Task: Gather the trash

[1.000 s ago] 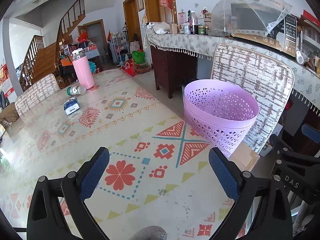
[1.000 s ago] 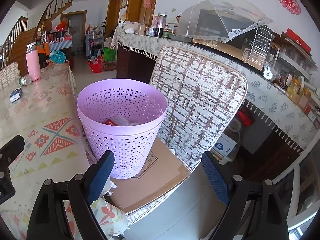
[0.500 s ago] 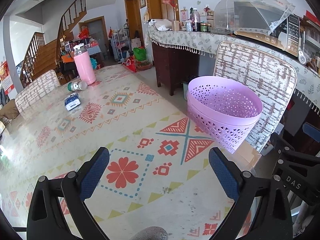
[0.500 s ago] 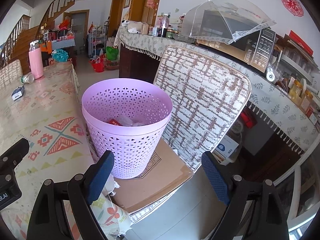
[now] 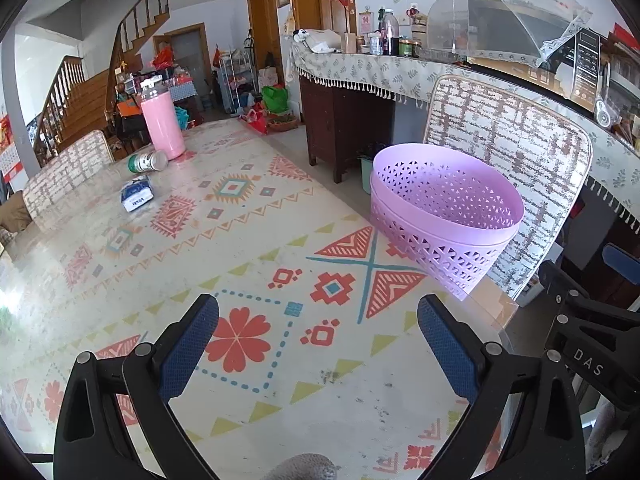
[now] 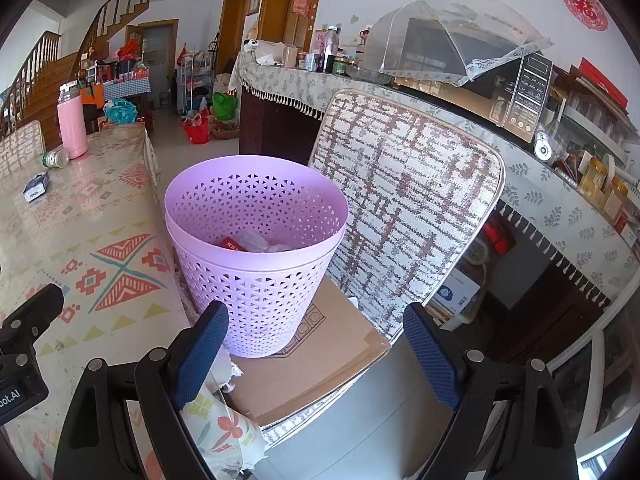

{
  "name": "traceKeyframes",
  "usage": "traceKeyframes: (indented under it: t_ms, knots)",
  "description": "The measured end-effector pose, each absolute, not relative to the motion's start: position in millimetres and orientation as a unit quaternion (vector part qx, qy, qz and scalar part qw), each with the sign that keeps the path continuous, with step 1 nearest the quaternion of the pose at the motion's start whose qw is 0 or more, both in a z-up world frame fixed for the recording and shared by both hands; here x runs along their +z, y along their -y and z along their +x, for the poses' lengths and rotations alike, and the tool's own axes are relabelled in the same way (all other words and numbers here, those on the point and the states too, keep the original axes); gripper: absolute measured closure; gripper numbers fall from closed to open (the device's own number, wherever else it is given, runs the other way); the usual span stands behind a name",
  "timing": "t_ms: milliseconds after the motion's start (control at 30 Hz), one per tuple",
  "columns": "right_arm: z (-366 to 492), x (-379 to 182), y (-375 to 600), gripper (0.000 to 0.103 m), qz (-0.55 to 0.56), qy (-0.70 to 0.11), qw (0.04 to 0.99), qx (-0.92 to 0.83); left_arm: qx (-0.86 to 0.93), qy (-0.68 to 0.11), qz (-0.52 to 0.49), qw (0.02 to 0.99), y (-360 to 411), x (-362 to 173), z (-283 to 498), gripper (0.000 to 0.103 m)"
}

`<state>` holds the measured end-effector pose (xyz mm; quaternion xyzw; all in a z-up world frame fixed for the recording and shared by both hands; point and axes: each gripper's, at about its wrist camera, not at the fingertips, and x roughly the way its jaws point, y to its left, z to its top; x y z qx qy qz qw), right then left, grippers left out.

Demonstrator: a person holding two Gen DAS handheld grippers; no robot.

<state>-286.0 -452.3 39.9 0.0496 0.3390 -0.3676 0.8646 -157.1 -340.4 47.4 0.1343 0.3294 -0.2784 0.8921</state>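
A lilac perforated basket (image 6: 256, 256) stands on a cardboard sheet (image 6: 320, 360) on a chair seat beside the table, holding a red packet (image 6: 234, 245) and crumpled clear wrap. It also shows at the right in the left wrist view, basket (image 5: 444, 216). On the far table lie a blue-white packet (image 5: 137, 198) and a tipped green-capped bottle (image 5: 147, 161). My left gripper (image 5: 318, 340) hovers open over the patterned tablecloth, nothing between its fingers. My right gripper (image 6: 316, 348) is open just in front of the basket, empty.
A pink flask (image 5: 162, 124) stands upright at the table's far end. A woven-pattern chair back (image 6: 404, 204) rises behind the basket. A sideboard (image 5: 360, 92) with jars, a mesh food cover and a microwave (image 6: 520, 92) runs along the right. Stairs are far left.
Both grippers have drifted slightly back and up, so the basket sits a little lower in each view. Both stay open and empty; nothing on the table has moved.
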Motion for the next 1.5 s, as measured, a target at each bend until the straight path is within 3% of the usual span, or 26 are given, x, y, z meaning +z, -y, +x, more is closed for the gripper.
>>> traceKeyframes:
  t_ms: [1500]
  knots:
    - [-306.5, 42.0, 472.0, 0.011, 0.08, -0.324, 0.859, -0.387, -0.321, -0.346, 0.149, 0.869, 376.8, 46.7, -165.9, 0.004]
